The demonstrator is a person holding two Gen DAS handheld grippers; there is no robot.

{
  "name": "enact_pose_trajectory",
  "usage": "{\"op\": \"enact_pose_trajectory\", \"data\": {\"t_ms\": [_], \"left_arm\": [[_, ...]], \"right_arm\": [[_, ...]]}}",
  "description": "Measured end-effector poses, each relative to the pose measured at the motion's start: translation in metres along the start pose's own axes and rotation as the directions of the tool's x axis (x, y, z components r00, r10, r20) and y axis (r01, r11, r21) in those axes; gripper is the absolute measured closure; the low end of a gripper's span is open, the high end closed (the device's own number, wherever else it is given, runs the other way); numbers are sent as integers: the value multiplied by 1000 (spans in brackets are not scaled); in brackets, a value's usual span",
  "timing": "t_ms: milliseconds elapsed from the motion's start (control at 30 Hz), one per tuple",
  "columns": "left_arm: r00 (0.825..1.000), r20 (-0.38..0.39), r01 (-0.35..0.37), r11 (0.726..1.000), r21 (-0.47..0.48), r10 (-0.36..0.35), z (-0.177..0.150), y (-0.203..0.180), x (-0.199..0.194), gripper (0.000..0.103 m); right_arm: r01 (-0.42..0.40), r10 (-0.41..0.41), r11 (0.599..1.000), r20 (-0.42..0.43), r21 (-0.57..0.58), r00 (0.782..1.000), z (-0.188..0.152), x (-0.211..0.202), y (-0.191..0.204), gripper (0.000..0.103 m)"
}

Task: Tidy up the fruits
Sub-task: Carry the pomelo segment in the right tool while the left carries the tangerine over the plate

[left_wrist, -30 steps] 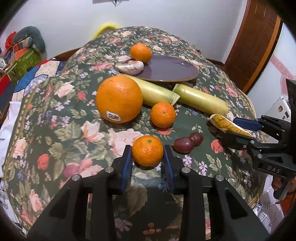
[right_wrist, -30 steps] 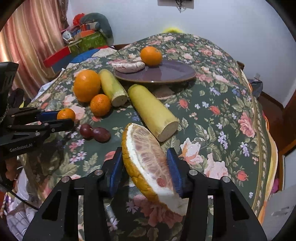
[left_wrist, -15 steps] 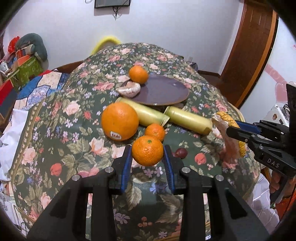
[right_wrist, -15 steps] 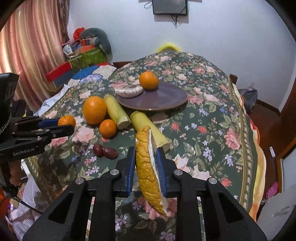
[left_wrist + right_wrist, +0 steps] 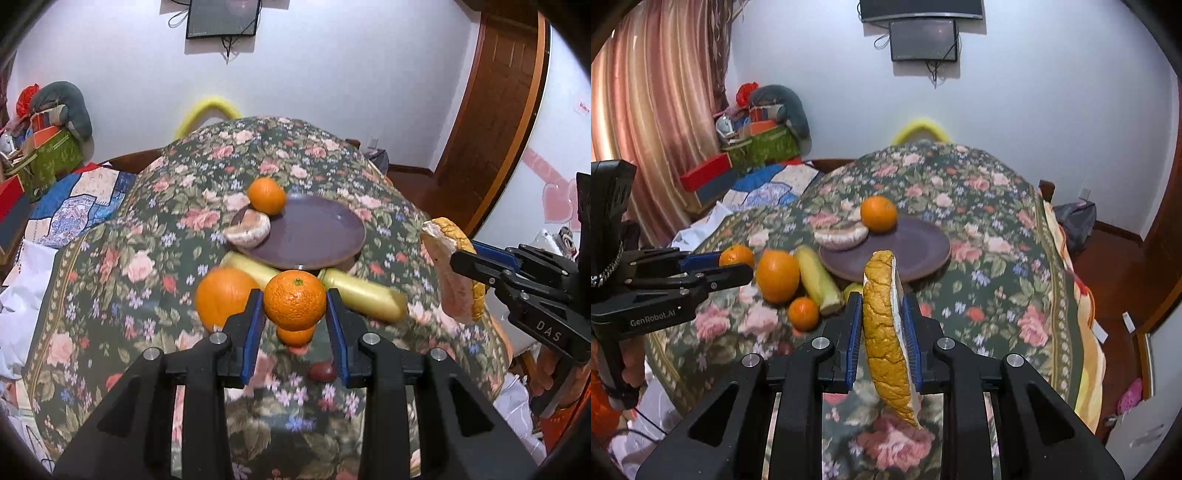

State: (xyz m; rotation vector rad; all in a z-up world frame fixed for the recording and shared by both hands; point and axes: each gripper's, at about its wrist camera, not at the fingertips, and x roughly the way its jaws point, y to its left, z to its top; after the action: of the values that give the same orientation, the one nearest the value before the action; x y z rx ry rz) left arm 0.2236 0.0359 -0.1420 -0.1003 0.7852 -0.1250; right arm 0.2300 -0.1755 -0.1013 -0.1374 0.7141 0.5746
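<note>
The right gripper [image 5: 880,332] is squeezed onto a big pomelo slice [image 5: 884,343], held on its edge between the 2 blue pads, up in the air above the near edge of the table [image 5: 997,236]. The left gripper [image 5: 294,314] is squeezed onto a small orange [image 5: 294,304], also lifted above the near edge. The dark plate [image 5: 317,236] sits near the table's middle. On its left rim are 1 pomelo piece [image 5: 248,233] and 1 orange [image 5: 266,195].
</note>
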Motion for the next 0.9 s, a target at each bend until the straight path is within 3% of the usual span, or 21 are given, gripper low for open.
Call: {"op": "enact_pose_trajectory", "data": {"t_ms": [400,900], "left_arm": [[999,38,0,1000,17,-1,41,2,24,70],[1000,-12,3,1000,28,-3,70,8,96,70]], "right_arm": [[9,-10,1000,64,18,998,33,21,-15,83],[21,-23,999,67,29,997,62,76,-38,83]]}}
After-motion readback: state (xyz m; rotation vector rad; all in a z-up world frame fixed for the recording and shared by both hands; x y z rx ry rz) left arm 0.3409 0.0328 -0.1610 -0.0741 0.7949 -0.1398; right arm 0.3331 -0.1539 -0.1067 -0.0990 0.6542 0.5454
